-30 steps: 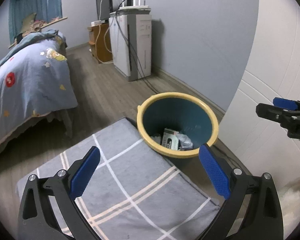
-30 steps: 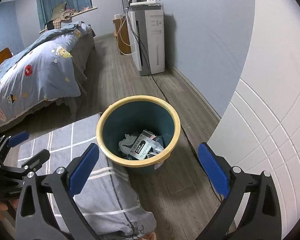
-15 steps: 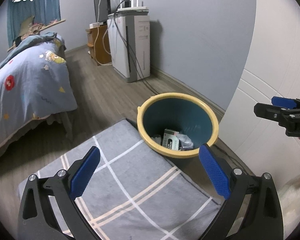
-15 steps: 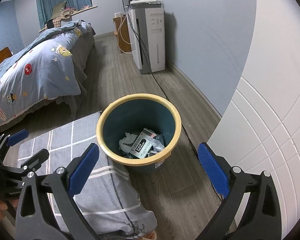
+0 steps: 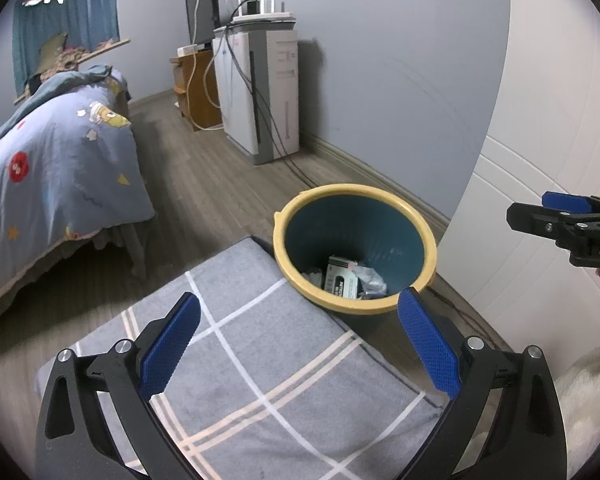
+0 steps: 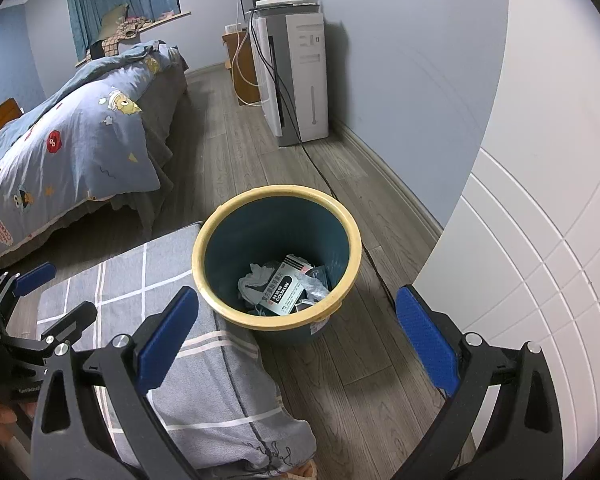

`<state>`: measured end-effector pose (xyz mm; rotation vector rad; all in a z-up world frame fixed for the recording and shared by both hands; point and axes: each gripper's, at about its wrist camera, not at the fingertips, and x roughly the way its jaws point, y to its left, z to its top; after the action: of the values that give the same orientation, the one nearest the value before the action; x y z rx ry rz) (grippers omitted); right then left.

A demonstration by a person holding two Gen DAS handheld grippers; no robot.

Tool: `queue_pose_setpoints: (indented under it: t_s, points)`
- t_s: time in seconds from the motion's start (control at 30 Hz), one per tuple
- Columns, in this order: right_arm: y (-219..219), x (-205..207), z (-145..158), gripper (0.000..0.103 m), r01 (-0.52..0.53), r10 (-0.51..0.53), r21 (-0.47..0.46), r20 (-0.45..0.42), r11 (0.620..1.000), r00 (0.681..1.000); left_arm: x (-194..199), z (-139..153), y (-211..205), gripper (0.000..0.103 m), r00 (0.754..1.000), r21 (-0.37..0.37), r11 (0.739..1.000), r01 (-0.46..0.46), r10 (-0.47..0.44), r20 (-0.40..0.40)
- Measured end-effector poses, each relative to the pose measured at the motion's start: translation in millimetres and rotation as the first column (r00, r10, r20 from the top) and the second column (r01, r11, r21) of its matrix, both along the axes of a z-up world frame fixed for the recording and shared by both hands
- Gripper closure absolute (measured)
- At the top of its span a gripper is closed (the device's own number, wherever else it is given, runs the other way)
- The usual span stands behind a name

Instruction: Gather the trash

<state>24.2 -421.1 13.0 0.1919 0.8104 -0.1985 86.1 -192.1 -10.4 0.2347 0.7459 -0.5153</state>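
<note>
A teal trash bin with a yellow rim [image 5: 354, 248] [image 6: 276, 258] stands on the wood floor beside a grey checked cushion [image 5: 260, 368] [image 6: 172, 344]. Inside lie a white printed box [image 6: 286, 290] [image 5: 342, 282], crumpled paper [image 6: 254, 278] and a clear wrapper. My left gripper [image 5: 298, 346] hangs open over the cushion, short of the bin, nothing between its fingers. My right gripper [image 6: 296, 342] is open too, above the floor on the bin's near side, holding nothing. Each gripper shows at the edge of the other's view.
A bed with a blue patterned quilt [image 5: 52, 168] [image 6: 72, 148] lies to the left. A white appliance with cables [image 5: 268, 92] [image 6: 296, 76] stands against the blue wall. A white panelled door [image 6: 540, 240] is at right. A cable runs along the floor behind the bin.
Both views have drifted slightly; the bin sits a little lower and closer in the right wrist view. Both grippers stay open and empty.
</note>
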Motion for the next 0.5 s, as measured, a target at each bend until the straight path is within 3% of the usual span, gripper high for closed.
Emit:
queue_pose_setpoints:
  t_s: [0.5]
  points:
    - [-1.4,0.5,-1.5,0.006,0.001,-0.001,0.004,-0.006,1.000,1.000,-4.5,0.3,-4.9,0.005,1.000,-0.005,1.000,0.021,-0.021,0.011]
